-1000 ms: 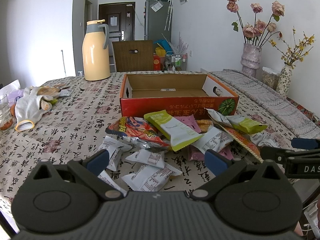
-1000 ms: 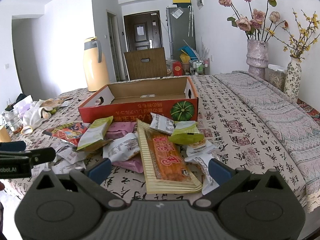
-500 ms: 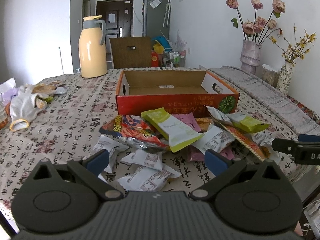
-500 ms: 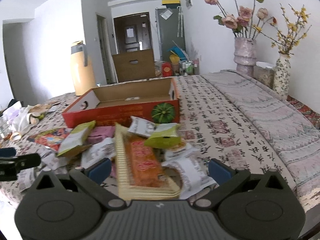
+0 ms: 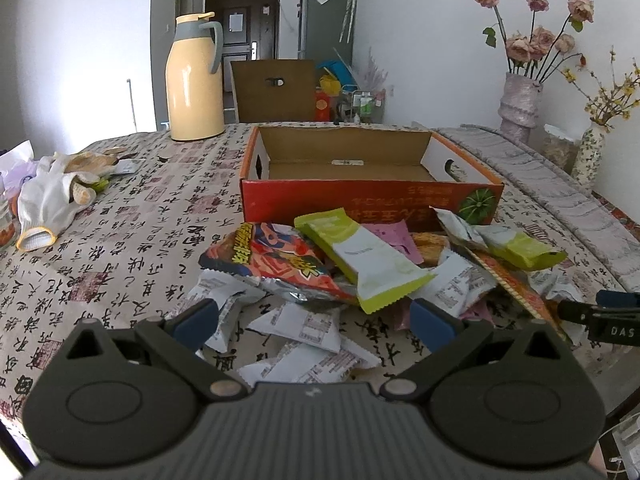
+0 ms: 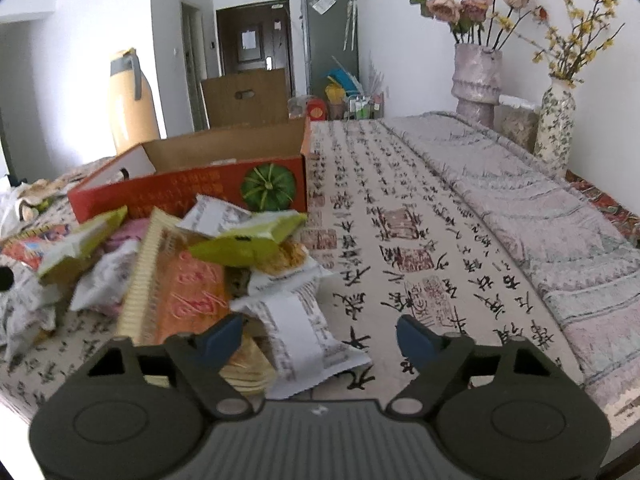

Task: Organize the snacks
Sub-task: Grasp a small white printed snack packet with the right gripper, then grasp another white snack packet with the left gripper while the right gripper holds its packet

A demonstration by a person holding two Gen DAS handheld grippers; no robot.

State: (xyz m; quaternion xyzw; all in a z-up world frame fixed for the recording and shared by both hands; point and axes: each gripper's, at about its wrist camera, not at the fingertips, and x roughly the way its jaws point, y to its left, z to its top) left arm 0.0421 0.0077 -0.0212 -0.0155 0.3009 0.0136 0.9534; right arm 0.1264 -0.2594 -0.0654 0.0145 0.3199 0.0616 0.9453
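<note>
My right tool (image 6: 320,334) has swung rightward since a moment ago, so the snack pile (image 6: 180,264) now sits at its left. Both tools are spread open and empty. My left tool (image 5: 314,316) hovers over white packets (image 5: 304,324). The snacks lie on the desk (image 5: 120,240) just before the empty box (image 5: 368,200).

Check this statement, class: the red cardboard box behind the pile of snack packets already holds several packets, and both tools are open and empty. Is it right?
One detail is wrong. The left wrist view shows the red cardboard box holds no packets; they all lie in the pile of snack packets on the tablecloth in front of it. The rest stands: the left tool and right tool are open and empty.
</note>
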